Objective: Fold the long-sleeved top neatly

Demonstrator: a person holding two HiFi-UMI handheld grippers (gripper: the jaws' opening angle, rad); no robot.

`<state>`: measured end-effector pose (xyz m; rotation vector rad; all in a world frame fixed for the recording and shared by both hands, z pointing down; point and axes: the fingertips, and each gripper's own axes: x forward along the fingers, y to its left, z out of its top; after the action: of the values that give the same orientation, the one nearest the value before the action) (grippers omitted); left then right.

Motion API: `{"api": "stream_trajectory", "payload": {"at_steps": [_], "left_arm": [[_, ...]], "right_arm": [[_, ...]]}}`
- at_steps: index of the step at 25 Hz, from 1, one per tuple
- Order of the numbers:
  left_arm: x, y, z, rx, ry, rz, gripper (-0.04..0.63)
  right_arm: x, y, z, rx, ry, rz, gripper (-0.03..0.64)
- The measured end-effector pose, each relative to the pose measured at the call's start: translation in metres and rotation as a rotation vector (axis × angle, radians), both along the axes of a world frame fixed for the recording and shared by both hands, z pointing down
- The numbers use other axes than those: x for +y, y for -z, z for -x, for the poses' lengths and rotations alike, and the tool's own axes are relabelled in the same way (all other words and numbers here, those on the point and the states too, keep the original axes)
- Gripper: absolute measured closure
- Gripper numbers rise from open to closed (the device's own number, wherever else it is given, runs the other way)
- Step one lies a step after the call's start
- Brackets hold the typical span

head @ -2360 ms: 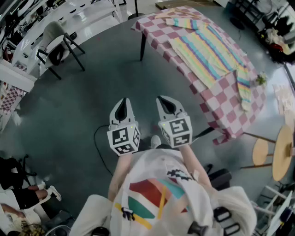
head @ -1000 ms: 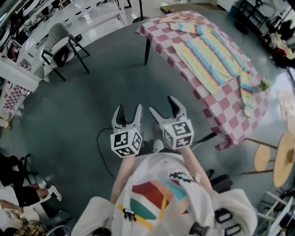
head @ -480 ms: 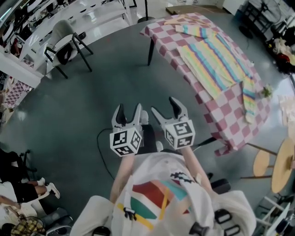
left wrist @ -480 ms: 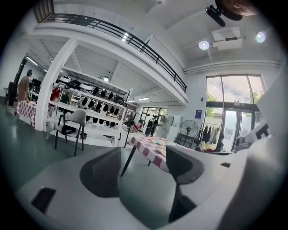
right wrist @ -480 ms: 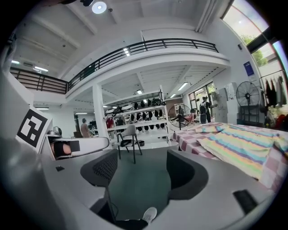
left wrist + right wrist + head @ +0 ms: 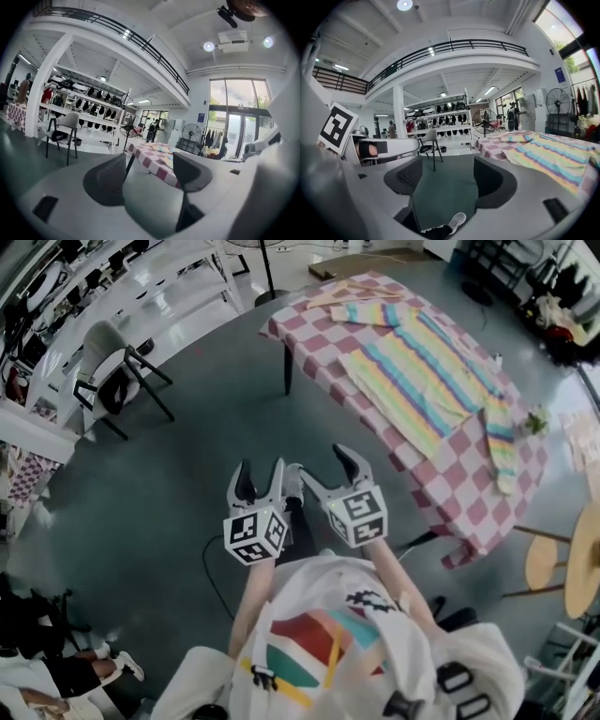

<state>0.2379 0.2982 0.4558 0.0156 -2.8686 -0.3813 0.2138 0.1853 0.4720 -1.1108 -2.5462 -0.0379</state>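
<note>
Two handheld grippers were inspected; both were found empty. The left gripper [image 6: 261, 474] was held over the dark grey-green floor [image 6: 187, 456], its jaws parted by a moderate gap with nothing between them. The left gripper view showed only floor and the distant table through that gap. The right gripper [image 6: 323, 472] had its jaws spread somewhat wider and likewise gripped nothing. In the right gripper view, only floor and the person's white shoe [image 6: 455, 222] appeared between them.

The pastel rainbow-striped long-sleeved top [image 6: 422, 371] lay spread flat on the table covered in a pink-and-white checked cloth [image 6: 450, 474]. It sat at about 1 o'clock from the grippers in the head view, well apart from both. One sleeve ran off toward the table's far end at 11 o'clock of the garment's body. The other trailed to the near edge at 5 o'clock. A grey chair with black legs [image 6: 108, 343] stood at 10 o'clock, clear of the work.

No fold was visible in body or sleeves. In my assessment the task had not begun: the approach to the table, both sleeve folds and the body folds all remained outstanding.
</note>
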Motion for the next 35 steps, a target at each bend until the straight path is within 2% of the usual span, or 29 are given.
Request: {"api": "stream_trajectory", "payload": {"at_steps": [4, 11, 19, 23, 27, 31, 35], "left_arm": [[0.011, -0.009, 0.042, 0.021, -0.019, -0.026, 0.302], [0.017, -0.025, 0.143, 0.083, -0.115, -0.046, 0.302], [0.041, -0.009, 0.297, 0.089, -0.259, -0.07, 0.302], [0.047, -0.013, 0.361, 0.104, -0.344, -0.06, 0.302], [0.04, -0.014, 0.408, 0.105, -0.431, -0.038, 0.302], [0.014, -0.022, 0.434, 0.125, -0.529, -0.041, 0.302], [-0.032, -0.032, 0.446, 0.155, -0.653, -0.049, 0.302]], "right_arm": [[0.009, -0.01, 0.035, 0.01, -0.029, -0.026, 0.287], [0.033, -0.017, 0.118, 0.064, -0.067, -0.038, 0.288], [0.067, 0.001, 0.251, 0.032, -0.146, -0.097, 0.288], [0.07, -0.004, 0.305, 0.047, -0.238, -0.101, 0.288], [0.06, -0.006, 0.343, 0.068, -0.337, -0.087, 0.288], [0.029, -0.011, 0.356, 0.113, -0.466, -0.061, 0.288], [-0.018, -0.016, 0.351, 0.143, -0.623, -0.056, 0.288]]}}
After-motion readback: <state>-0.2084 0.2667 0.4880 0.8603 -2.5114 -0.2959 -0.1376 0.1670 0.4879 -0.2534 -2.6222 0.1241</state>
